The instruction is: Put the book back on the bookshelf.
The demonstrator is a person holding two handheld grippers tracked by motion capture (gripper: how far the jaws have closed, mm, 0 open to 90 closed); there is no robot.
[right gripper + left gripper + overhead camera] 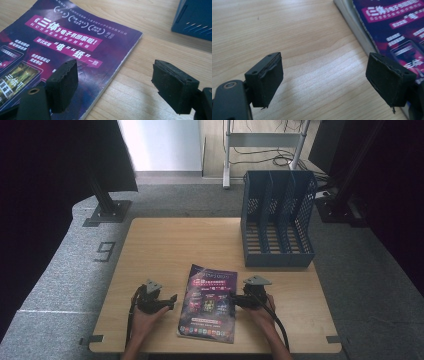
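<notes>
One magazine (209,302) lies flat on the wooden counter (165,245), face up, near the front edge and between the two grippers. Its cover is dark purple with magenta banners, white print and small pictured panels; the cover is glossy, the block of pages thin, its pale edge visible in both gripper views. One blue perforated file rack (277,217) stands upright at the far right of the counter, well apart from the magazine; three slots counted. Left gripper (167,301): jaws wide apart, holding nothing, over bare wood just beside the magazine's left edge. Right gripper (235,301): jaws wide apart, holding nothing, straddling the magazine's right edge, one jaw above the cover, the other above wood.
</notes>
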